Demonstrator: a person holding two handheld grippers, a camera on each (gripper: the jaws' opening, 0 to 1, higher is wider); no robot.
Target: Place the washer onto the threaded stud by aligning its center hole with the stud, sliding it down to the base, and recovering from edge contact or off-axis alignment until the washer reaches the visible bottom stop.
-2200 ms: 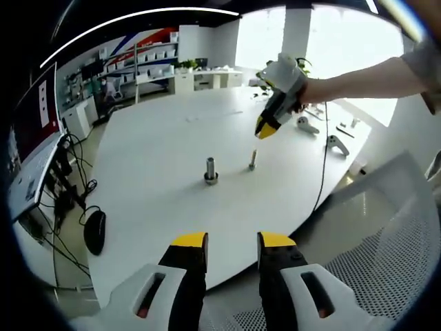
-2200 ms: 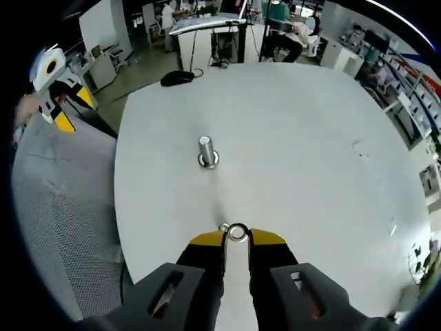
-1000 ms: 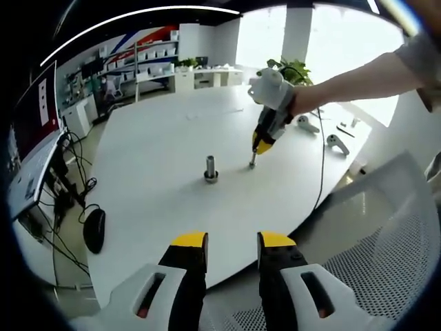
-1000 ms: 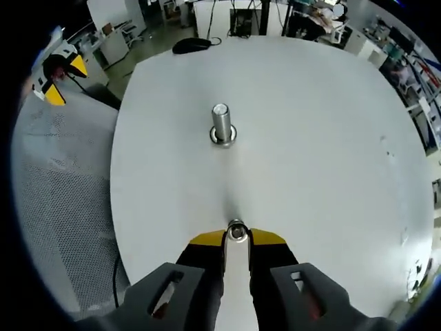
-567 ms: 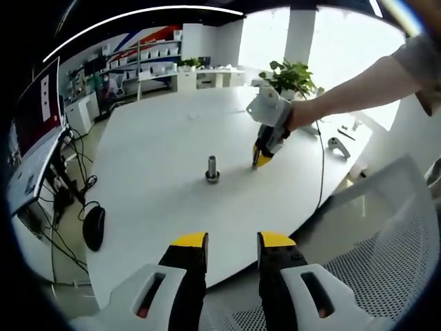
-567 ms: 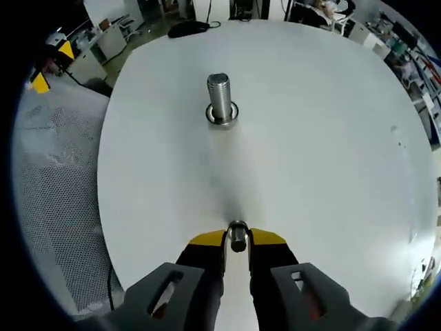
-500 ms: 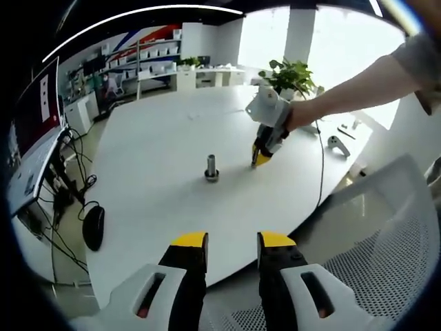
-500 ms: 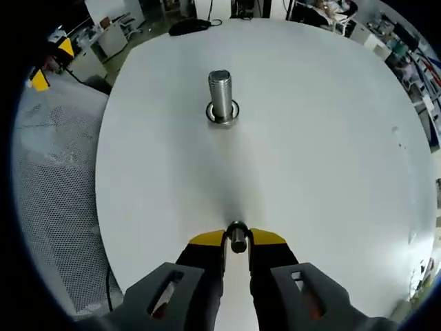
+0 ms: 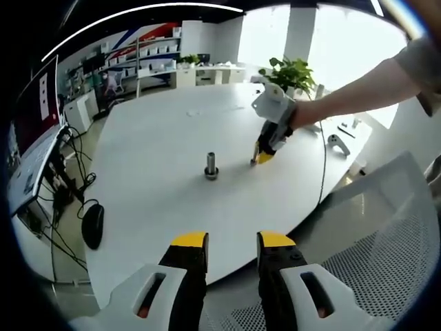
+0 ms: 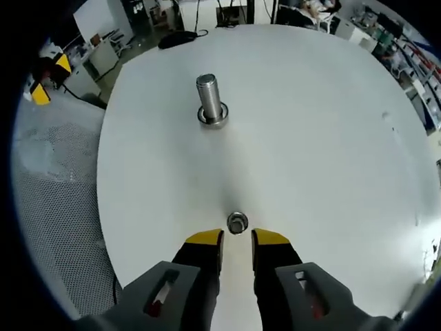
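Right gripper view: silver washer (image 10: 238, 223) ringing stud.

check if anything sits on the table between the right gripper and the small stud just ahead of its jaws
Nothing visible does. The small stud stands on bare white table just beyond the open right gripper; the larger stud is farther off.
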